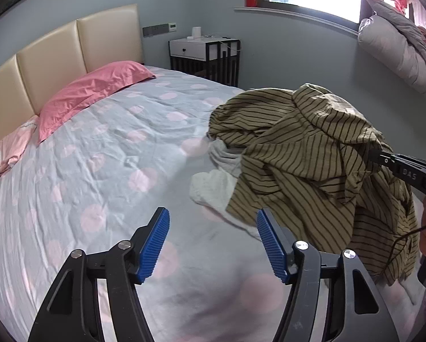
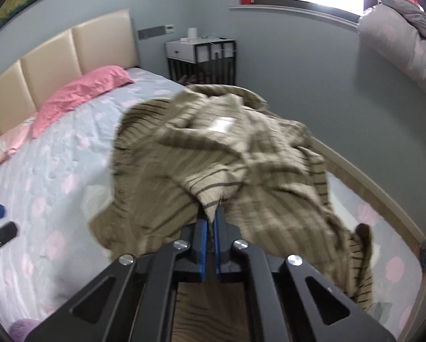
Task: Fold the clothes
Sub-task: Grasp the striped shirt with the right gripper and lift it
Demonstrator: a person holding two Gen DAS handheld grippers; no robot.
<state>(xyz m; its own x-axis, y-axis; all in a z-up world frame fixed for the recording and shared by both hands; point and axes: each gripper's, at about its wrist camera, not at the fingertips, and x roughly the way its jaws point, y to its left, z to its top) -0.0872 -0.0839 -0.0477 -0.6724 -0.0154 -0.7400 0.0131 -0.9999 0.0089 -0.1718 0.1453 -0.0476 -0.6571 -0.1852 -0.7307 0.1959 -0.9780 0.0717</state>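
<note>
- Right now my right gripper (image 2: 211, 216) is pressed together on a fold of the striped shirt (image 1: 312, 154), pinching a corner of cloth between the blue pads (image 2: 203, 245).
- The shirt is lifted in a bunch over the near right part of the bed (image 1: 99, 154), one end hanging from that pinch and the rest slumped on the dotted cover, partly lying over a white garment (image 1: 213, 185).
- My left gripper (image 1: 213, 239) is spread, with nothing between its pads; it hovers over bare bedcover just beside the shirt's lower edge.
- I judge the shirt light and thoroughly limp: it drapes and crumples wherever it is not supported, so one pinch only drags it into a rope.
- The cloth looks thin and woven, not slippery, and the ribbed pads should hold it well on an edge or seam.
- I would take the second hold with the left gripper on a hem corner or shoulder seam, well apart from the first, so the shirt can be stretched flat.
- A pale label (image 2: 221, 124) shows inside the shirt, probably near the collar; it is too blurred for me to read.
- The only legible writing is "DAS" on the body of the right gripper, seen from the left wrist view.
</note>
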